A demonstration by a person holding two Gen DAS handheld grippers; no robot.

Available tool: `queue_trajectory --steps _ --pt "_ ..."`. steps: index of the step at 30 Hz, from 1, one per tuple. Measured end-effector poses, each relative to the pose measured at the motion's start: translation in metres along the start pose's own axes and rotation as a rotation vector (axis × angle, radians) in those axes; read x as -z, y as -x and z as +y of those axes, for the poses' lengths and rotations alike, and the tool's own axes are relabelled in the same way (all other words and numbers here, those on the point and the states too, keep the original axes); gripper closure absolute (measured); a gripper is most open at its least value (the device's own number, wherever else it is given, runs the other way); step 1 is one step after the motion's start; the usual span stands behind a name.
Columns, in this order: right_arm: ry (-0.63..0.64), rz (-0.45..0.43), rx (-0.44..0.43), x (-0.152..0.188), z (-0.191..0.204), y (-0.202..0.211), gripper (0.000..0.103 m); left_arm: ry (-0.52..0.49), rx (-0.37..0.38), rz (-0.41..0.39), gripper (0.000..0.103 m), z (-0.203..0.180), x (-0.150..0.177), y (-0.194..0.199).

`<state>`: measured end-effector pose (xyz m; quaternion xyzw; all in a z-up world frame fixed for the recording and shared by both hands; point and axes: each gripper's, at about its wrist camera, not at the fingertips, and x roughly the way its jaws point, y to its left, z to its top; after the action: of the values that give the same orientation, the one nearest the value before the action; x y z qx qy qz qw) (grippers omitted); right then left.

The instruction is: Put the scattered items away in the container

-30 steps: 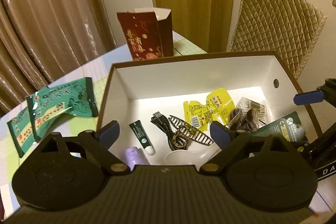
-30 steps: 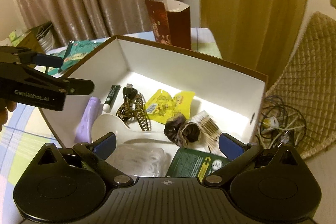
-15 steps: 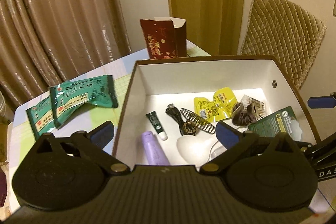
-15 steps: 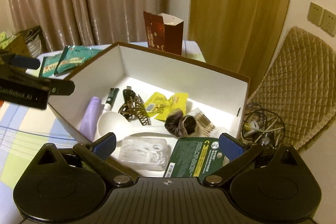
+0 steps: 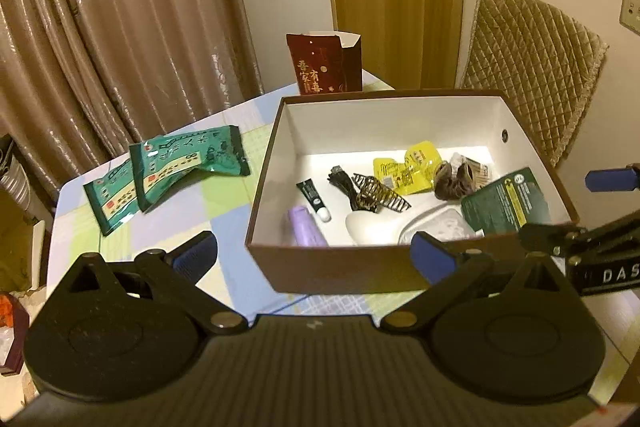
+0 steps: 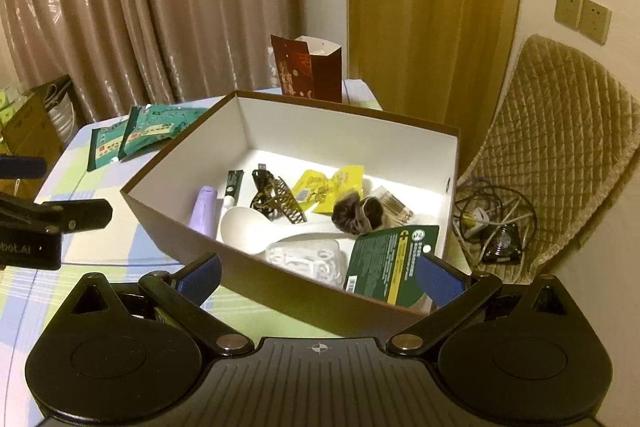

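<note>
A brown box (image 5: 340, 269) with white inner walls (image 6: 320, 131) stands on the checked tablecloth. Inside lie a purple tube (image 5: 306, 227), a small black tube (image 5: 314, 195), a hair claw (image 5: 378, 193), yellow sachets (image 5: 408, 167), a white spoon (image 6: 244, 227), a brown scrunchie (image 6: 356, 213), a clear pack (image 6: 308, 255) and a green card pack (image 5: 508, 203). Two green packets (image 5: 188, 159) lie on the cloth left of the box. My left gripper (image 5: 314, 255) is open and empty before the box's front wall. My right gripper (image 6: 320, 277) is open and empty at the near right corner.
A dark red carton (image 5: 324, 69) stands behind the box. A chair with a quilted cover (image 6: 560, 147) is to the right, with tangled cables (image 6: 492, 223) on the floor beside it. Curtains hang behind the table, and bags sit at the far left.
Both grippers have drawn back and up from over the box, which now looks smaller and farther off. The left jaws have spread slightly wider. The items in the box have not moved.
</note>
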<state>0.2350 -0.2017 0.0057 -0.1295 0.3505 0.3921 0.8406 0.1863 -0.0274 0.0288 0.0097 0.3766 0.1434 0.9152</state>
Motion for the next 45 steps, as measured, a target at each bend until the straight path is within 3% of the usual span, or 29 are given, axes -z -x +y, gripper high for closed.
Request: queue_trajectory --steps 18,45 --pt "0.000 0.005 0.017 0.032 0.026 0.039 0.002 0.039 0.029 0.024 0.001 0.002 0.044 0.047" --pt "-0.011 0.032 0.046 0.067 0.050 0.059 0.002 0.040 0.059 0.047 0.001 0.007 0.080 0.073"
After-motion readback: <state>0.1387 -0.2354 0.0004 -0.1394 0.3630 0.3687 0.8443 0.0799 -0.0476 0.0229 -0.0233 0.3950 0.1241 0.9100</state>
